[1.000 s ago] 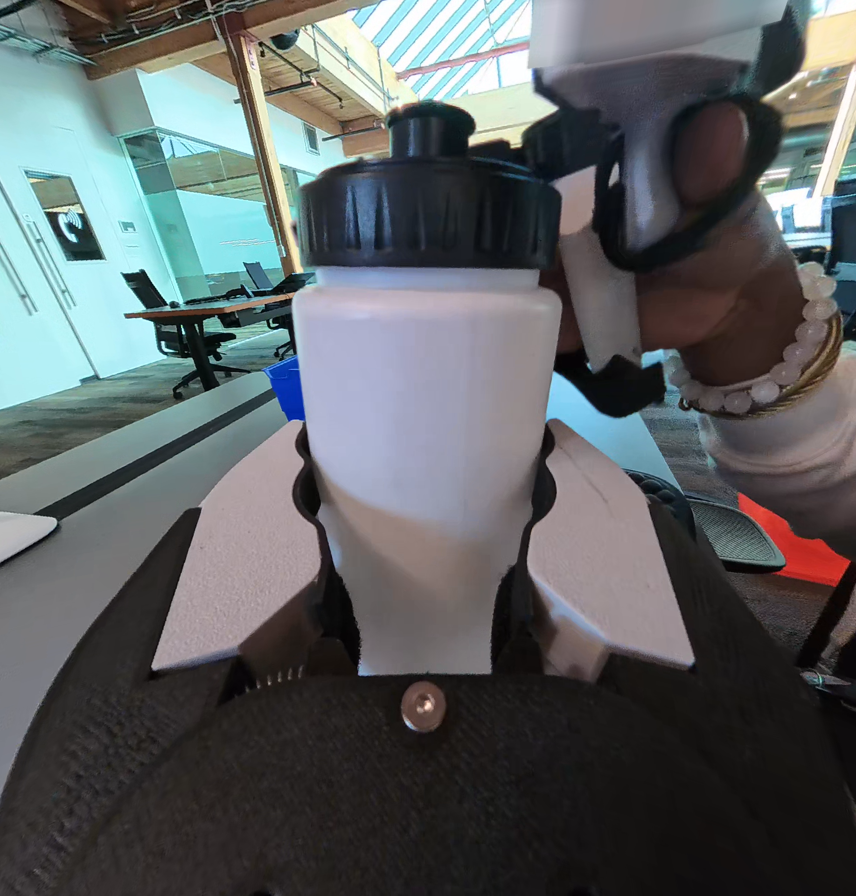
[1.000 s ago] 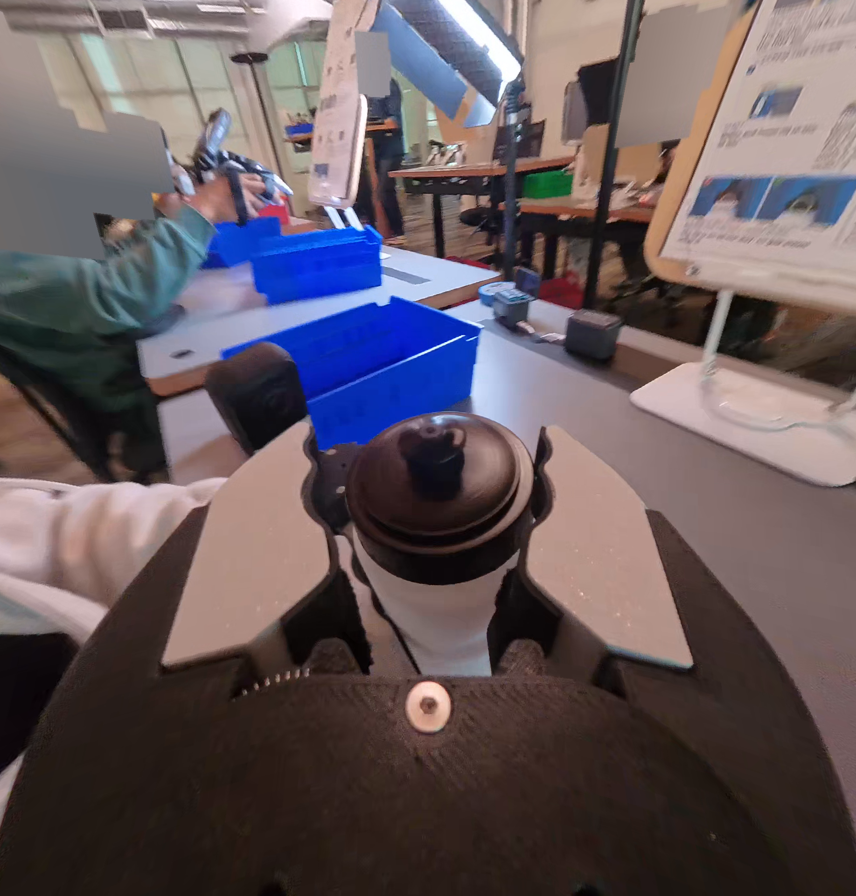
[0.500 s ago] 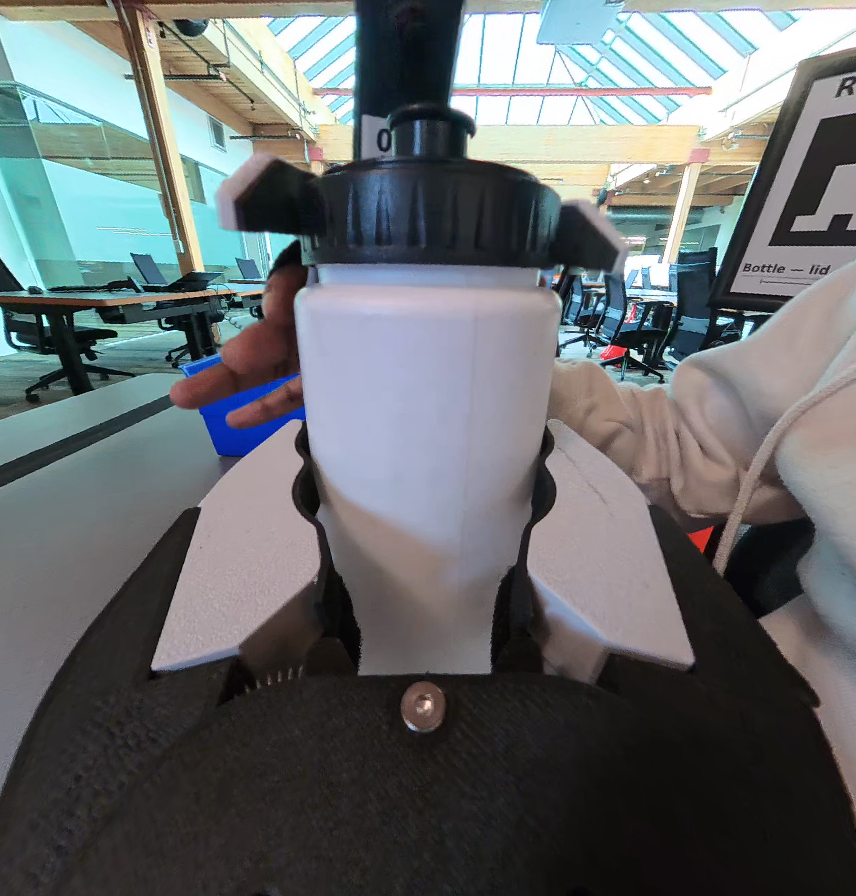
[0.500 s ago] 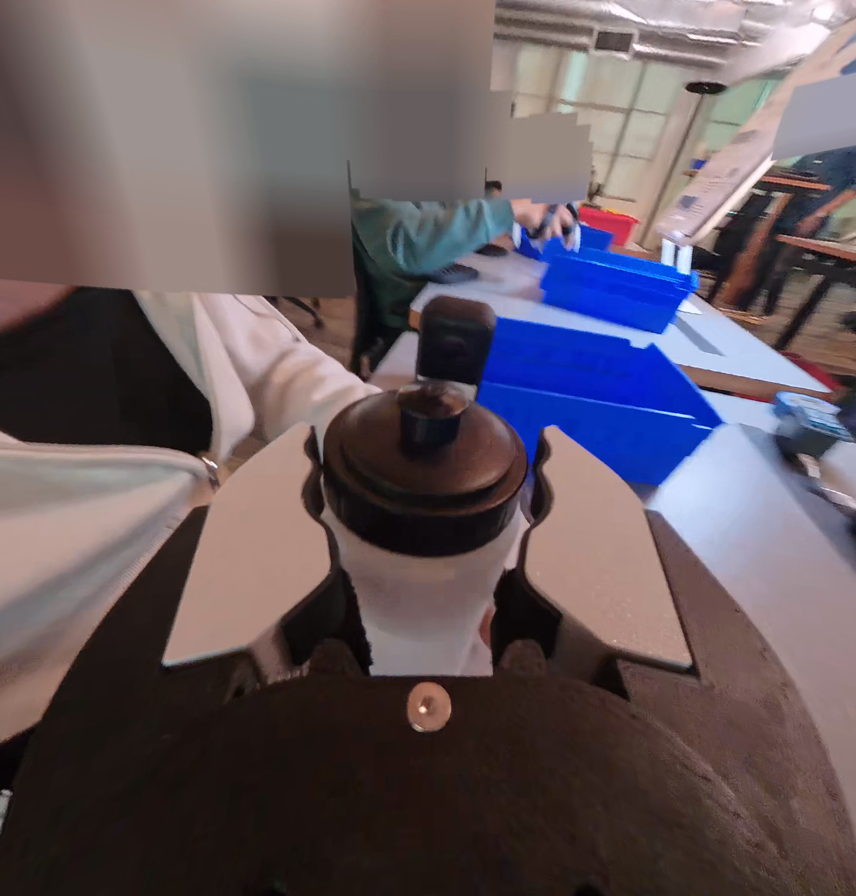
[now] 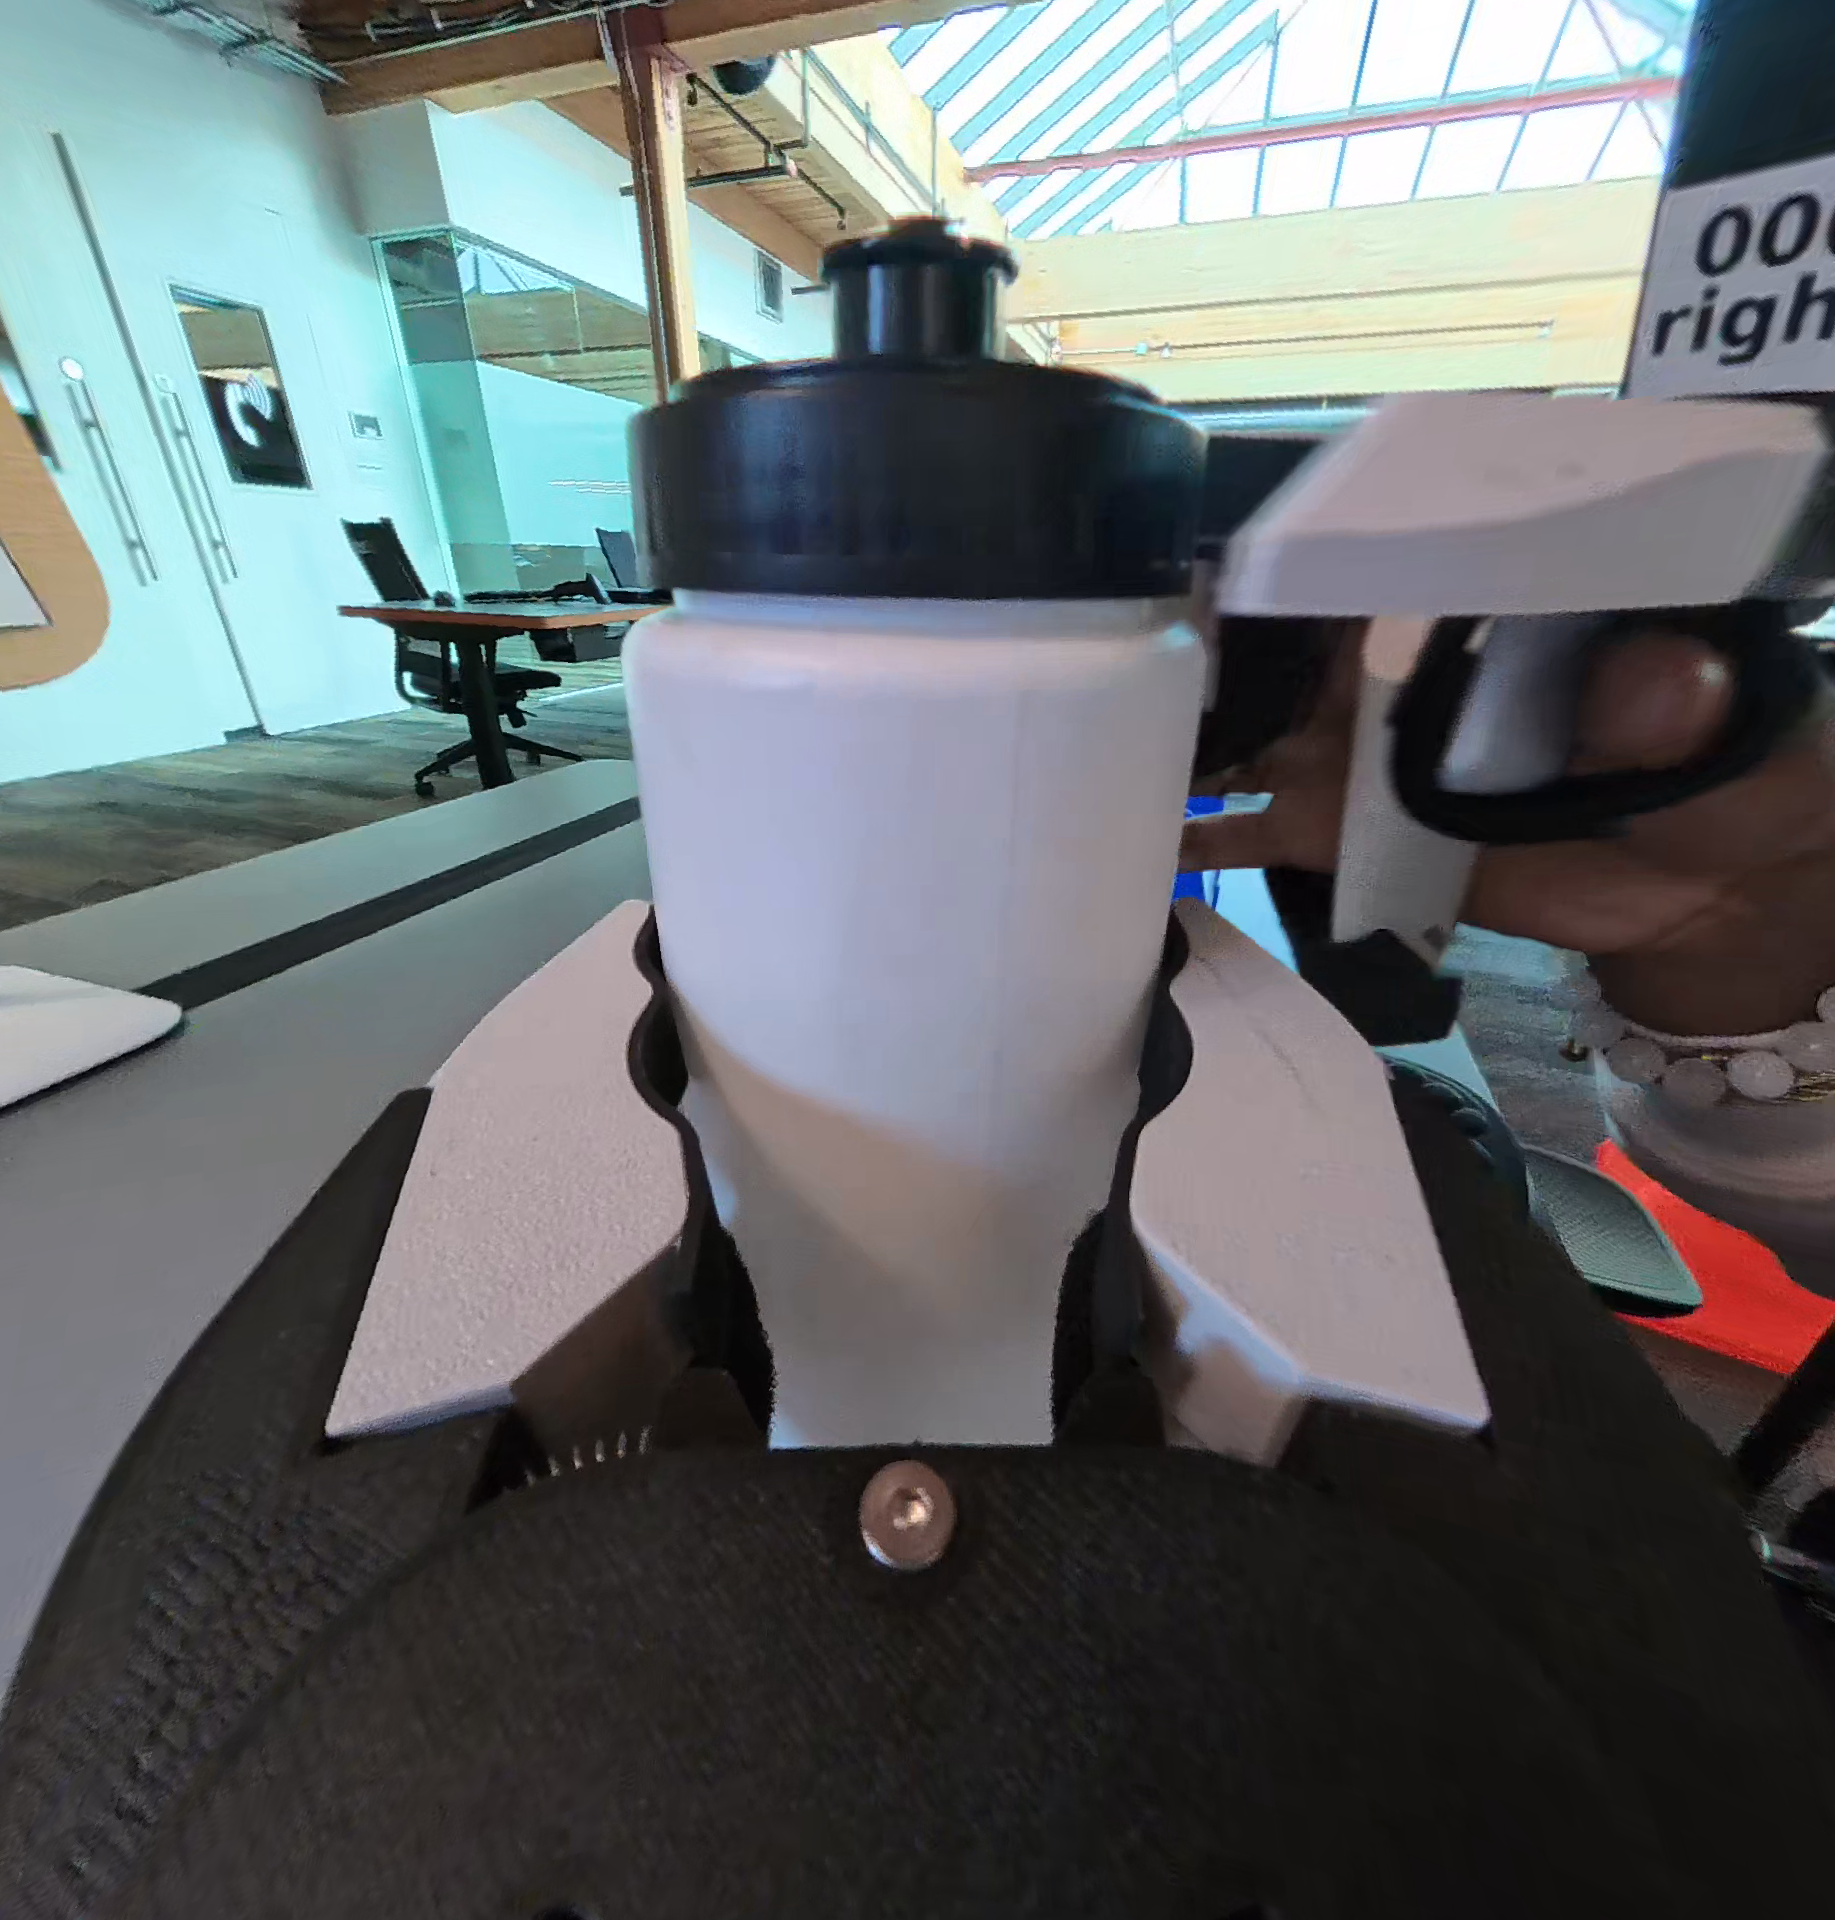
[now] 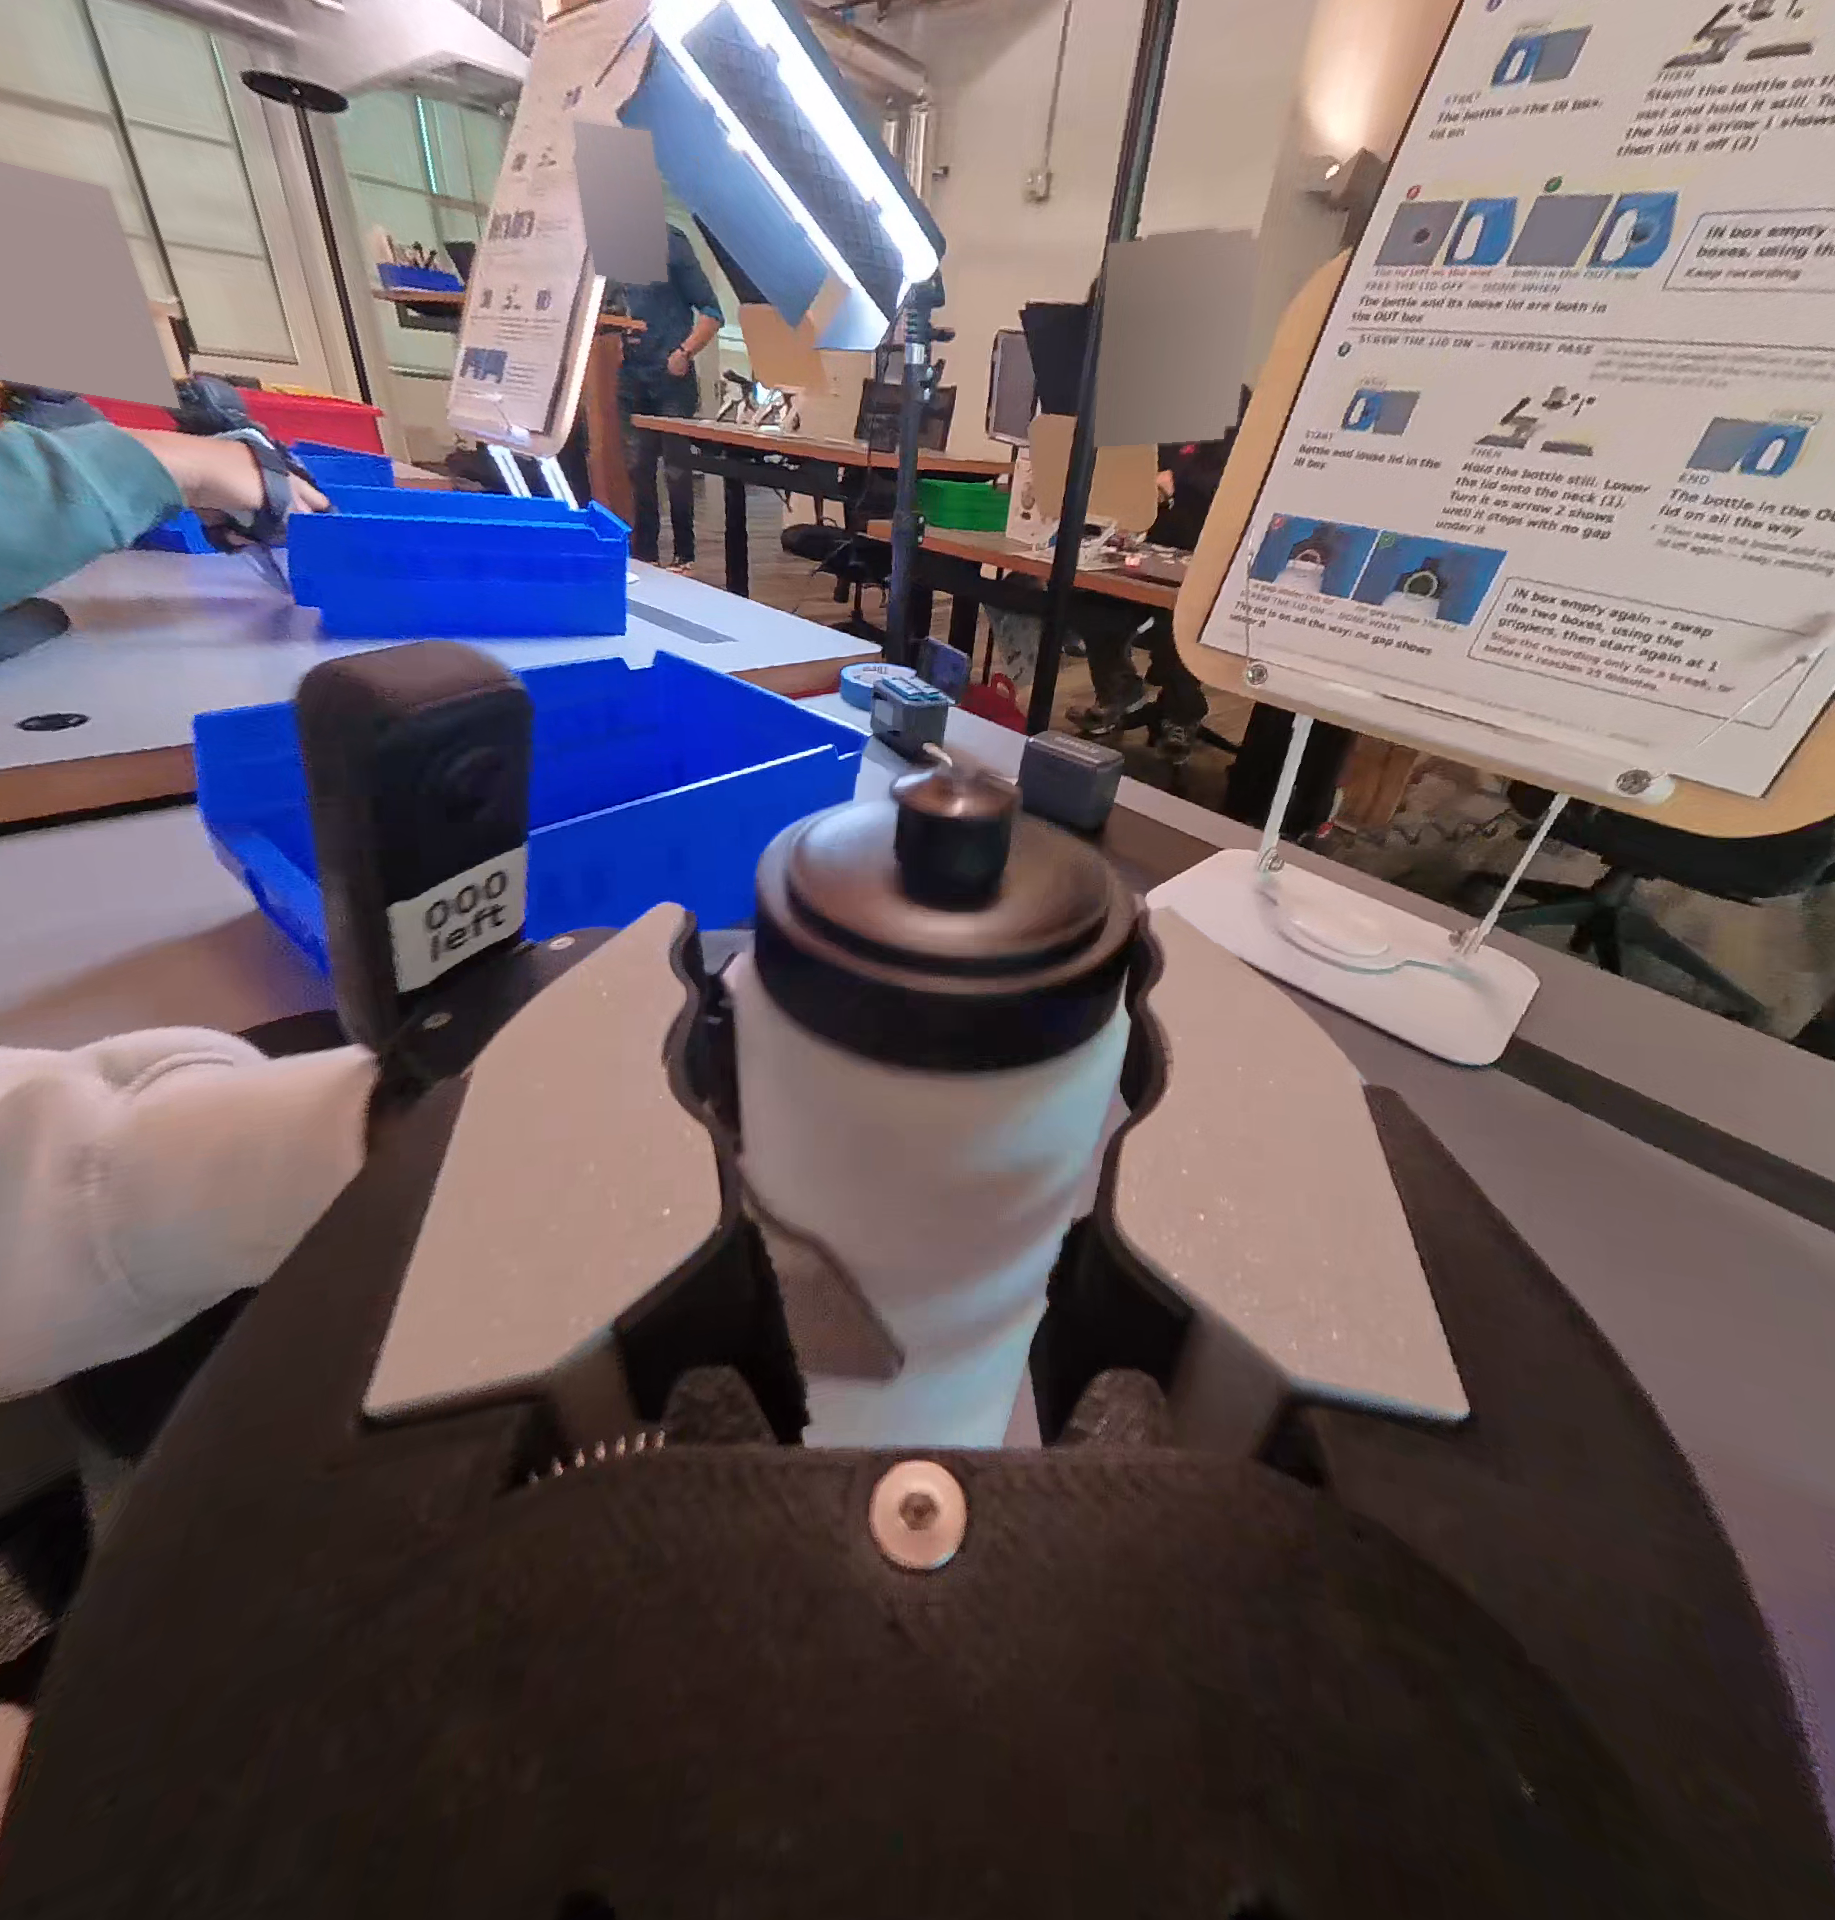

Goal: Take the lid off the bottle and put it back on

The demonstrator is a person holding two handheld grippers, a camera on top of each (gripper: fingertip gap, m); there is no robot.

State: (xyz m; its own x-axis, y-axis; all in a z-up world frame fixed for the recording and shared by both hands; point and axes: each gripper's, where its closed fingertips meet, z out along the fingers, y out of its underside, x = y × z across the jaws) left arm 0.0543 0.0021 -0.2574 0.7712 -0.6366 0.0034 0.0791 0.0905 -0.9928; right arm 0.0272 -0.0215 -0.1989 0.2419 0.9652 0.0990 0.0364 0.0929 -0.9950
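A white bottle [image 5: 913, 883] with a black spout lid [image 5: 913, 488] stands upright between the fingers of my left gripper [image 5: 913, 935], which is shut on its body. The lid sits on the bottle's neck with no gap showing. My right gripper [image 6: 918, 935] is at lid height, its fingers on either side of the lid [image 6: 944, 935], shut on it. In the left wrist view one of its fingers [image 5: 1515, 499] meets the lid's right edge, held by a hand with a bead bracelet. The left gripper's camera [image 6: 414, 810] shows left of the bottle.
The grey table [image 6: 1619, 1247] carries an open blue bin [image 6: 664, 769] behind the bottle, small devices [image 6: 1069, 769], and an instruction board [image 6: 1578, 364] on a white stand [image 6: 1339, 956] to the right. Another person's arm reaches blue bins [image 6: 456, 561] on a farther table. My right fingertips sit around 6 cm from my left ones.
The right gripper swung around the lid to face me half a second ago, then swung back to the bottle's right side. The left gripper kept hold of the bottle.
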